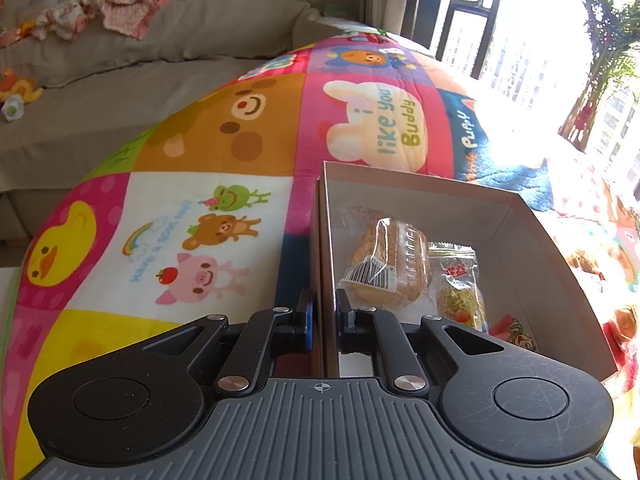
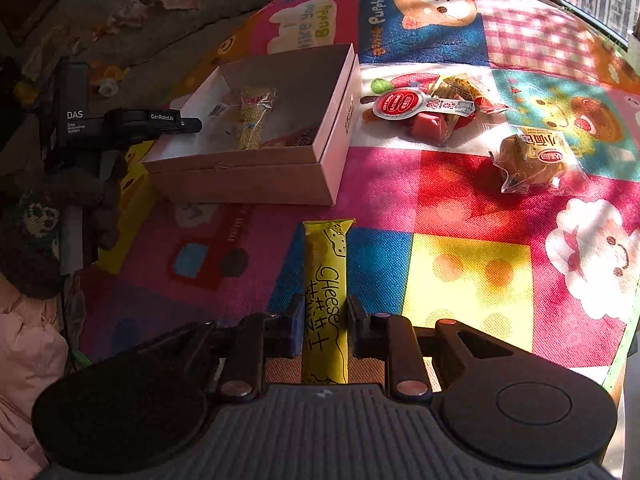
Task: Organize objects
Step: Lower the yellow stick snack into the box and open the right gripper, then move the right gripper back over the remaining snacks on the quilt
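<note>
Jaws of my right gripper (image 2: 323, 326) are clamped on the yellow cheese stick (image 2: 325, 300), held above the mat (image 2: 472, 280), while my left gripper (image 1: 323, 312) pinches the box (image 1: 420, 188) by its near wall. I judge this the carry step: next the stick must travel over to the box beside the packets (image 1: 404, 268) inside, with two snacks (image 2: 532, 160) left on the mat.

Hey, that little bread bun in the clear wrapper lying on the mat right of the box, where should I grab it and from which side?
Probably come down from above on the bread bun and close across its plump middle. It lies flat on the mat, apart from the other snacks, so both sides are free. The crinkled wrapper ends look thin and likely to slip. The right gripper holds the cheese stick now.
</note>
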`<state>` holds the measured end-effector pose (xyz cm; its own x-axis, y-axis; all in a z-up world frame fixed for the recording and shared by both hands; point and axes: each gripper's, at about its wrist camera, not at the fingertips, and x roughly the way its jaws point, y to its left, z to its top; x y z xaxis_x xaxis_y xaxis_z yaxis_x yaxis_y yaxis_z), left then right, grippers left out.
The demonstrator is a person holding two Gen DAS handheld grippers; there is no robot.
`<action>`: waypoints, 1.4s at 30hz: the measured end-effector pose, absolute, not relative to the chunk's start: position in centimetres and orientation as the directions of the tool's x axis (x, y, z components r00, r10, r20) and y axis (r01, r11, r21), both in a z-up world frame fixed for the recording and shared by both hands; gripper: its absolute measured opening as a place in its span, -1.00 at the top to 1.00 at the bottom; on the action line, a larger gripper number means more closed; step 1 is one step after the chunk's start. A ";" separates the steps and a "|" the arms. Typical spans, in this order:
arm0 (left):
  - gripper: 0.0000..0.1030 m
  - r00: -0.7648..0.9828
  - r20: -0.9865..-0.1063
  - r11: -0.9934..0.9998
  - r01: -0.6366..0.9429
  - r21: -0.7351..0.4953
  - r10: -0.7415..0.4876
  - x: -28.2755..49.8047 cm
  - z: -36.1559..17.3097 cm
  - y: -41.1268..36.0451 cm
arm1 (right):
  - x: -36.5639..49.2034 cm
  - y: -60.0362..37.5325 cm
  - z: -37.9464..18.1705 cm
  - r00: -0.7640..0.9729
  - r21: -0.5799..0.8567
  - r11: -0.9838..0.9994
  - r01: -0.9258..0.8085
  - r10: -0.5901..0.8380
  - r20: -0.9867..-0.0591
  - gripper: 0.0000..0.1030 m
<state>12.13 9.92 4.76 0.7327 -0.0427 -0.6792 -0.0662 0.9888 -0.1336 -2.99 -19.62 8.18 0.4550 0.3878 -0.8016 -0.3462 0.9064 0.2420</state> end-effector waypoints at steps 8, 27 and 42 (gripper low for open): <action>0.77 0.735 -0.677 0.990 -0.062 -0.129 -0.042 12.1 4.7 9.9 | -1.6 -15.8 15.0 0.581 0.187 0.854 -0.485 0.475 -0.662 0.59; 0.75 0.735 -0.677 0.990 -0.057 -0.125 -0.043 12.0 4.5 9.7 | 12.5 -11.0 7.8 0.674 0.049 0.931 -0.361 0.297 -0.676 0.55; 0.75 0.735 -0.677 0.992 -0.058 -0.113 -0.034 11.7 4.5 9.5 | 3.8 -18.2 7.1 0.733 -0.058 0.949 -0.311 0.200 -0.650 -0.27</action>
